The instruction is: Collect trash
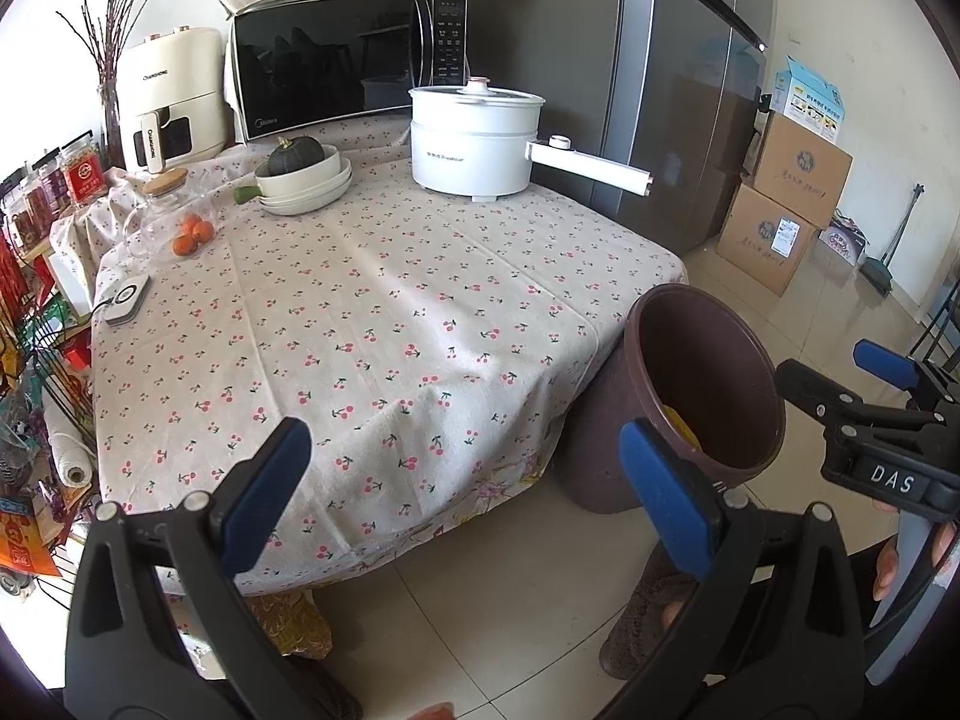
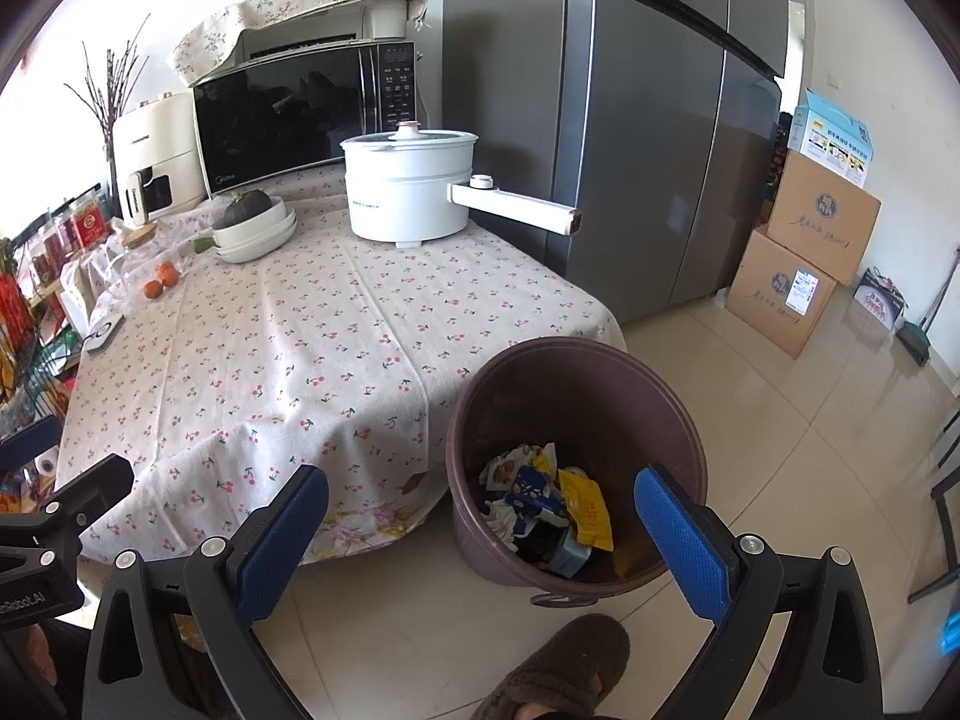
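A brown trash bin (image 2: 576, 408) stands on the floor at the table's front right corner. It holds several wrappers (image 2: 540, 498), among them a yellow one and a blue one. In the left wrist view the bin (image 1: 708, 372) shows a yellow wrapper (image 1: 681, 426) inside. My left gripper (image 1: 468, 492) is open and empty, in front of the table's near edge. My right gripper (image 2: 480, 534) is open and empty, just in front of and above the bin. It also shows in the left wrist view (image 1: 864, 396) at the right.
The table has a cherry-print cloth (image 1: 372, 312). At its back stand a white electric pot (image 1: 474, 138), stacked bowls with a squash (image 1: 306, 174), oranges (image 1: 192, 234), a microwave (image 1: 342, 60) and an air fryer (image 1: 174, 96). A grey fridge (image 2: 648, 138) and cardboard boxes (image 2: 798, 264) stand to the right. A slippered foot (image 2: 558, 672) is by the bin.
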`<act>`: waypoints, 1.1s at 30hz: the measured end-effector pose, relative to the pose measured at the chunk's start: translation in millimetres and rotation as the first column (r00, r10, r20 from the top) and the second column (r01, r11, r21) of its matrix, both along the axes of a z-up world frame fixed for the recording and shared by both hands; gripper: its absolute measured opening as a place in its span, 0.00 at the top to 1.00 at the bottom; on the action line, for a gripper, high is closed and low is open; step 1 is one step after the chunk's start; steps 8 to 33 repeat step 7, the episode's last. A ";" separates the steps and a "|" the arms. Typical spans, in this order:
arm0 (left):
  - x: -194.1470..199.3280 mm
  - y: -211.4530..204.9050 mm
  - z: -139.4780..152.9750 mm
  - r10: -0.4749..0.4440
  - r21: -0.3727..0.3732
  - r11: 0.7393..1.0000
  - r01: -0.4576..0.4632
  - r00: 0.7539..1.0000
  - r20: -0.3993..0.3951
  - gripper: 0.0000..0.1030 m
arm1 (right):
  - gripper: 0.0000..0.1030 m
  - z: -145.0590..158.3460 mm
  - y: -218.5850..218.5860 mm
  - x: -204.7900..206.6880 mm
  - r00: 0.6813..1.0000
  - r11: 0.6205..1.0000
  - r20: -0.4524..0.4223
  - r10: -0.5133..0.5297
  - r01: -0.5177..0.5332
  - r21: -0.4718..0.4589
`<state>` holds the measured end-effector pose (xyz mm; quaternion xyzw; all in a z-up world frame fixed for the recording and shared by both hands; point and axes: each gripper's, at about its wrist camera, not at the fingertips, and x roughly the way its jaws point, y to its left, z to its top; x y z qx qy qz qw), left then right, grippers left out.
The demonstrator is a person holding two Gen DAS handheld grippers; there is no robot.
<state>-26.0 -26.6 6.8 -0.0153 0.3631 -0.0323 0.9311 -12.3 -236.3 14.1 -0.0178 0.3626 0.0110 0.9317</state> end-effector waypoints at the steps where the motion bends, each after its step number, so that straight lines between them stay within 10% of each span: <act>1: -0.1 0.9 0.9 0.000 -0.007 1.000 0.000 1.000 0.000 0.01 | 0.00 0.8 -1.1 -0.2 1.000 1.000 0.003 -0.003 0.003 0.001; 33: 10.9 14.1 18.1 -0.008 -0.034 0.999 0.008 1.000 -0.022 0.01 | 0.00 9.7 3.7 -4.6 0.999 1.000 0.039 0.014 -0.014 -0.001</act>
